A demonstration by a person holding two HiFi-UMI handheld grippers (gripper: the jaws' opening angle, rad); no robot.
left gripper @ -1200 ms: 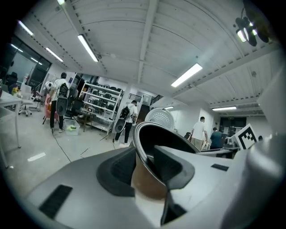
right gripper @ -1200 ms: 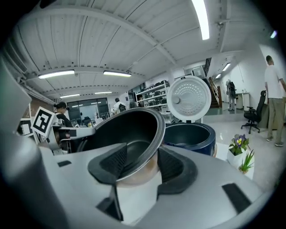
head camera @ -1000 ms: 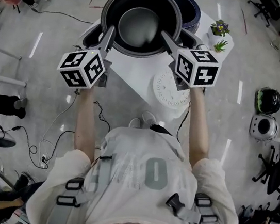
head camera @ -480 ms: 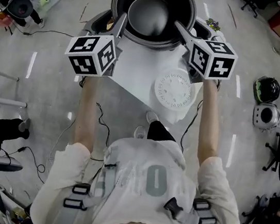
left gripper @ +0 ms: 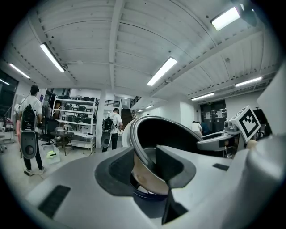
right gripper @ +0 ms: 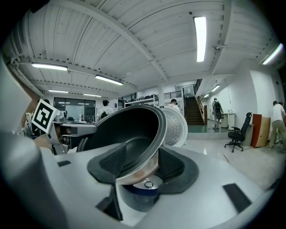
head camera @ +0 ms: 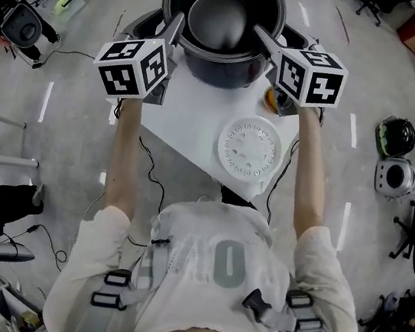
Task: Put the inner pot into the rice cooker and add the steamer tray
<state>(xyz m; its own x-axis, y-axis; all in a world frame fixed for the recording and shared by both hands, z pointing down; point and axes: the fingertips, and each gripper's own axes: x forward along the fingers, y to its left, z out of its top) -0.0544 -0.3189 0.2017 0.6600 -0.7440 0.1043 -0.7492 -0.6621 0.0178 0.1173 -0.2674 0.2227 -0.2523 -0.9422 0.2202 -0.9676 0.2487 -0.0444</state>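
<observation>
The dark inner pot (head camera: 222,18) hangs in the air, held at opposite sides of its rim by both grippers. My left gripper (head camera: 176,27) is shut on the left rim, and the right gripper (head camera: 259,36) is shut on the right rim. In the left gripper view the jaws clamp the pot's wall (left gripper: 167,134). In the right gripper view the pot (right gripper: 129,129) tilts above the blue rice cooker (right gripper: 145,197), whose lid (right gripper: 176,127) stands open behind. The white round steamer tray (head camera: 250,146) lies on the table, nearer the person.
The white table (head camera: 188,116) carries the cooker and tray, with an orange item (head camera: 273,98) beside the right gripper. Other cookers (head camera: 395,178) sit on the floor at right. People stand far off by shelves (left gripper: 114,129), and an office chair (right gripper: 239,132) is on the right.
Both grippers have risen with the pot between them, and it now sits higher and larger in the head view. The small plants beside the cooker are out of sight.
</observation>
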